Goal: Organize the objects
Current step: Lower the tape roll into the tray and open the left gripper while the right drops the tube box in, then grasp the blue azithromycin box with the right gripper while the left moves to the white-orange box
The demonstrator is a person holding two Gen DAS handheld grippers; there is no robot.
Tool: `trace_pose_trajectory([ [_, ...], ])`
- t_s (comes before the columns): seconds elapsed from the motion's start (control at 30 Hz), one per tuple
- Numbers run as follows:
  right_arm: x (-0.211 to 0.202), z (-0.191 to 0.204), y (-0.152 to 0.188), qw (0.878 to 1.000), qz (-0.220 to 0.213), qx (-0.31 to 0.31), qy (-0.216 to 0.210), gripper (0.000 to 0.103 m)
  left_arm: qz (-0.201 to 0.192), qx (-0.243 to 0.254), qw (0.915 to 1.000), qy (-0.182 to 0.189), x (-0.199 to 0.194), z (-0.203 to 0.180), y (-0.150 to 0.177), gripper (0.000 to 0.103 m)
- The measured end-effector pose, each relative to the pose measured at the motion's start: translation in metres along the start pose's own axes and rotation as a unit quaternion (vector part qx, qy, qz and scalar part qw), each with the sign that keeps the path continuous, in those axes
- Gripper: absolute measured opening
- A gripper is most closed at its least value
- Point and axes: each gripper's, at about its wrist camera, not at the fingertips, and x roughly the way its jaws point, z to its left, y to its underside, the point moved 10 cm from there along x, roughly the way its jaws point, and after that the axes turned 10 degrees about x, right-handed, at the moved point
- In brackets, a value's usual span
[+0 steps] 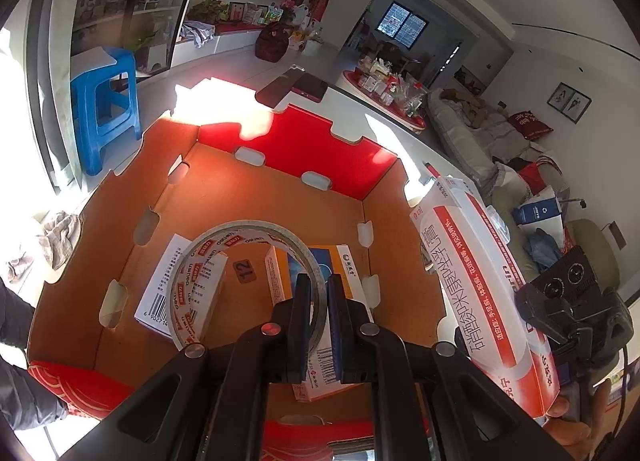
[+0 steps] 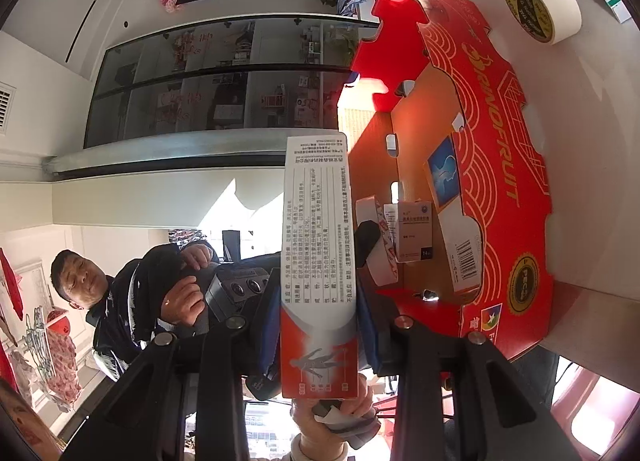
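A tape roll (image 1: pixel 224 257) printed "deli" is pinched by the left hand-held gripper (image 1: pixel 319 293) inside the red "RINOFRUIT" carton (image 2: pixel 496 165). A red-and-white medicine box (image 2: pixel 318 261) is clamped in the right hand-held gripper (image 2: pixel 318 325) beside the carton.

Our 2 grippers are black: the left gripper (image 1: pixel 318 293) and the right gripper (image 2: pixel 318 297) each show 2 flat fingers with blue pads (image 2: pixel 366 325), angular linkage arms and 4 round silver screws (image 1: pixel 369 328). At the lower left of the right wrist frame we wear a dark jacket (image 2: pixel 120 313).
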Motion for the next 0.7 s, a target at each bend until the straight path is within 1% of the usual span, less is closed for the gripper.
trace_pose_trajectory([
  [0.1,0.014,0.002,-0.012,1.000,-0.005,-0.010,0.022,0.033,0.004,0.004,1.0000,-0.003,0.004,0.002,0.000,0.008],
  [0.23,0.030,0.001,-0.028,0.996,-0.020,-0.041,0.082,0.033,0.016,0.015,0.9997,-0.010,0.016,0.003,0.002,0.008],
  [0.3,0.035,-0.003,-0.034,0.991,-0.031,-0.057,0.117,0.035,0.017,0.030,0.9992,-0.019,0.019,0.003,0.002,0.009],
  [0.33,0.037,-0.005,-0.037,0.987,-0.038,-0.066,0.139,0.039,0.019,0.038,0.9988,-0.026,0.020,0.004,0.003,0.018],
  [0.37,0.039,-0.007,-0.040,0.984,-0.042,-0.072,0.160,0.049,0.024,0.044,0.9982,-0.033,0.021,0.005,0.004,0.030],
  [0.4,0.040,-0.004,-0.039,0.983,-0.042,-0.080,0.159,0.058,0.028,0.046,0.9977,-0.041,0.021,0.007,0.005,0.068],
  [0.43,0.039,-0.001,-0.038,0.983,-0.041,-0.088,0.155,0.070,0.027,0.046,0.9975,-0.046,0.020,0.008,0.005,0.093],
  [0.47,0.037,0.002,-0.037,0.982,-0.045,-0.096,0.156,0.078,0.015,0.044,0.9981,-0.040,0.015,0.008,0.004,0.096],
  [0.5,0.034,0.007,-0.034,0.982,-0.046,-0.103,0.152,0.087,0.005,0.045,0.9979,-0.046,0.011,0.009,0.001,0.096],
  [0.53,0.030,0.013,-0.031,0.981,-0.050,-0.112,0.148,0.090,-0.002,0.051,0.9970,-0.058,0.006,0.010,-0.001,0.098],
  [0.6,0.009,0.023,-0.027,0.976,-0.070,-0.139,0.149,0.090,-0.016,0.059,0.9951,-0.078,-0.004,0.010,-0.008,0.099],
  [0.63,-0.004,0.024,-0.027,0.973,-0.084,-0.148,0.157,0.090,-0.022,0.060,0.9948,-0.079,-0.009,0.008,-0.012,0.101],
  [0.7,-0.042,0.018,-0.034,0.961,-0.130,-0.152,0.189,0.091,-0.031,0.066,0.9951,-0.068,-0.018,-0.002,-0.021,0.103],
])
